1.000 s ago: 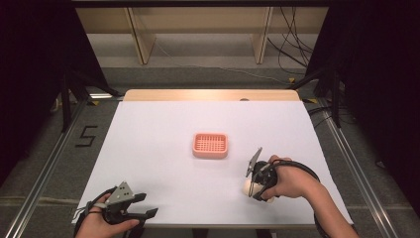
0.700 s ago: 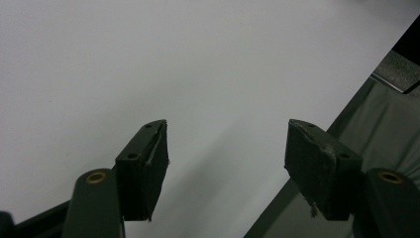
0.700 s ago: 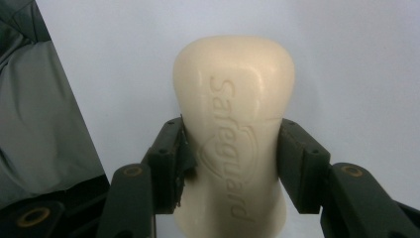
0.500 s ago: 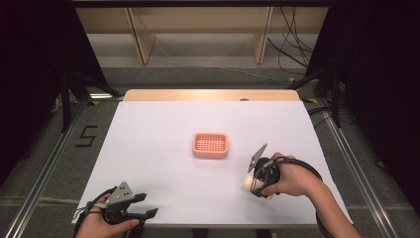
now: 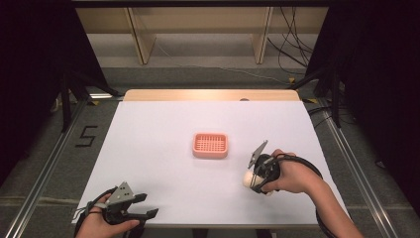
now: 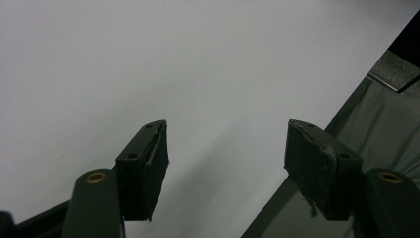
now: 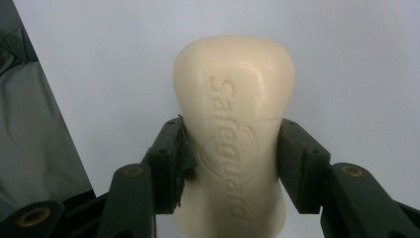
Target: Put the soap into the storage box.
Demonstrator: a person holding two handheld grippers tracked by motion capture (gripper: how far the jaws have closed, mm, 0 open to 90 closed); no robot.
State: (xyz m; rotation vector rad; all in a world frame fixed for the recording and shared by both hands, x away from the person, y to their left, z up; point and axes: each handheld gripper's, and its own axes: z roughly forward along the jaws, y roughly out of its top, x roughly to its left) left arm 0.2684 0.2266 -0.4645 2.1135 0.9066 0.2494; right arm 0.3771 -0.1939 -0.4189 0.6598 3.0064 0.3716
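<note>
At the near left corner of the white table (image 5: 163, 134), the left gripper (image 5: 132, 214) rests low in the person's hand with its jaws spread wide and nothing between them; the left gripper view looks past those parted jaws at bare tabletop and the table's edge, with grey floor beyond. It looks idle, with no part in the work at hand. Toward the middle of the table sits a pink soap dish (image 5: 210, 145) with a slotted floor, and as far as the high view shows, it holds nothing. To the right of the dish and nearer the person, well apart from it, the right gripper (image 5: 253, 179) is clamped on a cream bar of soap (image 7: 234, 129). The right gripper view shows the two black jaws pressing the bar's narrow sides about halfway along its length, the embossed face turned to the camera and the far end sticking out past the jaw tips. In the high view the pale end of the bar pokes out on the gripper's left, low above or on the table; whether it touches the surface cannot be told. Judging from this, the pickup is done or nearly so: the grip seems firm and centred. What appears left is the carry across to the dish, lowering the bar into it, and letting go. The dish stands clear, with nothing in the path.
</note>
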